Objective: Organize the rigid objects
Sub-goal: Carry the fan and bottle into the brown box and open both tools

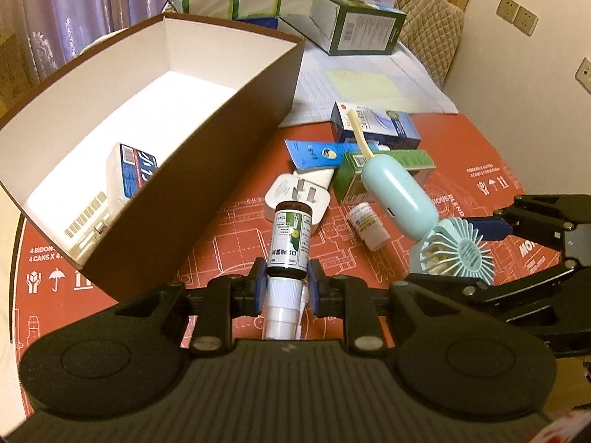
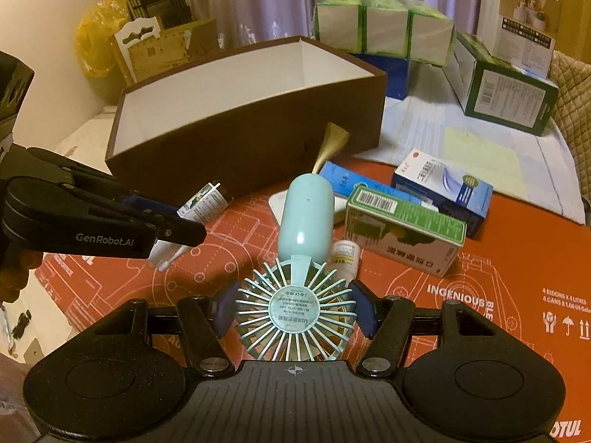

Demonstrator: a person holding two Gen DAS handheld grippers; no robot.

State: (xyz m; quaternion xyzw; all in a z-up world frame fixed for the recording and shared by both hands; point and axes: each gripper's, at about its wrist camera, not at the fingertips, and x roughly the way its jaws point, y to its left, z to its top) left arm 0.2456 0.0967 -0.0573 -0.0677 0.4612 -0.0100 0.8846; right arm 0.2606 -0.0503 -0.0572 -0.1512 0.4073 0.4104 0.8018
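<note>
Red printed matting covers the bench (image 1: 461,140) in my left view, where my left claw (image 1: 287,284) pinches a brown spray bottle (image 1: 290,236) near its neck, beside the brown box (image 1: 207,184); gripped so low, it could swivel and slip. From the right view, my right claw (image 2: 293,304) squeezes the mint fan (image 2: 295,313) by its round grille, whose long handle could lever free or hit the box wall.

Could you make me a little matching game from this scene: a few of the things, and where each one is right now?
Things:
1. spray bottle
2. handheld fan
3. white and blue carton
4. wall plug

Places:
A. inside the brown box
B. in the right gripper
C. lying on the red mat
D. in the left gripper

Pairs: 1-D, 2-B, 3-A, 4-C
</note>
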